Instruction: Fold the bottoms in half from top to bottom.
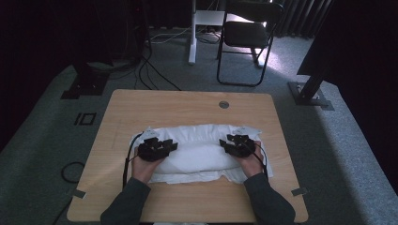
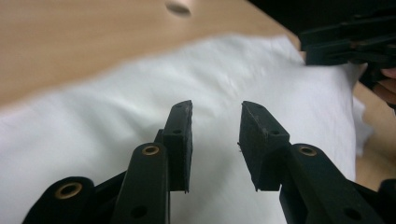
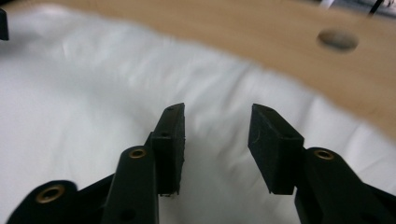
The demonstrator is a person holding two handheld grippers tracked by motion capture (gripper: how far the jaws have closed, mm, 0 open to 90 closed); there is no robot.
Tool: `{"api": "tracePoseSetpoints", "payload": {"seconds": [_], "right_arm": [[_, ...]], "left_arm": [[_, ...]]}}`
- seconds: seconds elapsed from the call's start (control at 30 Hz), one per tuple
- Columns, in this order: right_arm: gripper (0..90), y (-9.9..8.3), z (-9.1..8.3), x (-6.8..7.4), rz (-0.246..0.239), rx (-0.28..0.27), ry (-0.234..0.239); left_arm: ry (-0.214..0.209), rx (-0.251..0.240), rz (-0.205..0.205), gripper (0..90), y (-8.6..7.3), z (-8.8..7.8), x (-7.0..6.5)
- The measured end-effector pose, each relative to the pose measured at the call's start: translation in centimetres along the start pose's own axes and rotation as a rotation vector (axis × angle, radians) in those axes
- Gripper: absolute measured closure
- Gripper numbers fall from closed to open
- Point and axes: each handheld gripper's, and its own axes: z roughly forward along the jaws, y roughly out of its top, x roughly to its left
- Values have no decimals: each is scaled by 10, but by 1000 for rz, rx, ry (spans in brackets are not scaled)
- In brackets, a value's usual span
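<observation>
A person at a wooden surface [image 1: 141, 110] works two tools over a white pillow [image 1: 197, 152], which lies across the near middle of the surface with a crumpled white cloth [image 1: 187, 177] spilling out from under its near edge. The left hand-held gripper [image 1: 157, 149] hovers over the pillow's left end and the right hand-held gripper [image 1: 239, 144] over its right end, both pointing away from the person.

In the left gripper view, the left hand-held gripper [image 2: 215, 135] stands partly open with nothing between its pads, the pillow [image 2: 116, 121] spreading directly beneath and ahead of the tips. The right hand-held gripper [image 3: 215, 140] reads the same in its own view: parted jaws, an empty gap, the pillow [image 3: 93, 102] below. Whether either set of tips touches the fabric cannot be told.

The pillow looks light, soft and plump, so it will likely sag and fold around any narrow pinch rather than lift flat. Its cover appears smooth and a little loose. The best hold is probably a bunch of cover and filling at each end, just ahead of each hand-held gripper, or the corner seams beyond the tips, taken by both at once to keep it level. Nothing here seems fragile; slipping fabric is the main risk.
</observation>
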Motion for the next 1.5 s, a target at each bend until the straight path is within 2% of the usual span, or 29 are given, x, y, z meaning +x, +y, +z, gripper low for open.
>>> {"api": "tracePoseSetpoints", "payload": {"seconds": [0.2,0.33,0.4,0.43,0.57,0.67,0.8,0.97,1.03,1.13,1.2,1.23,1.27,1.3,1.33,1.37,1.43,1.5], "right_arm": [[568,-31,-5,2,11,37,-1],[566,-46,-13,1,1,56,-22],[566,-53,-13,1,-2,83,-19],[567,-57,-12,1,0,94,-17],[574,-63,-7,5,-10,120,-20],[578,-63,-4,10,-8,128,-22],[580,-62,0,17,-2,128,-6],[579,-58,10,23,-14,128,7],[579,-55,14,25,-16,129,9],[579,-52,18,27,-20,132,3],[579,-52,20,27,-24,131,2],[579,-52,20,27,-24,131,2],[579,-52,20,26,-21,130,9],[579,-52,20,26,-21,130,9],[579,-52,20,26,-20,129,10],[582,-52,21,24,-29,126,14],[583,-52,21,23,-37,122,18],[585,-51,22,21,-32,119,23]], "left_arm": [[-4,76,10,659,-30,4,-8],[12,100,24,661,-44,2,-9],[17,107,14,664,-49,3,-8],[29,113,26,667,-50,4,-7],[85,126,48,688,-52,10,-2],[115,111,29,708,-50,13,7],[166,101,31,717,-46,13,18],[215,80,-5,712,-42,11,32],[250,70,-23,668,-40,8,35],[341,43,-45,538,-34,-1,41],[384,29,-76,475,-33,-9,49],[384,29,-76,425,-33,-9,49],[437,27,-106,369,-33,-14,57],[437,27,-106,360,-33,-14,57],[453,25,-133,360,-34,-17,63],[463,29,-155,277,-35,-18,66],[473,35,-179,270,-37,-18,72],[503,47,-196,200,-38,-16,75]]}}
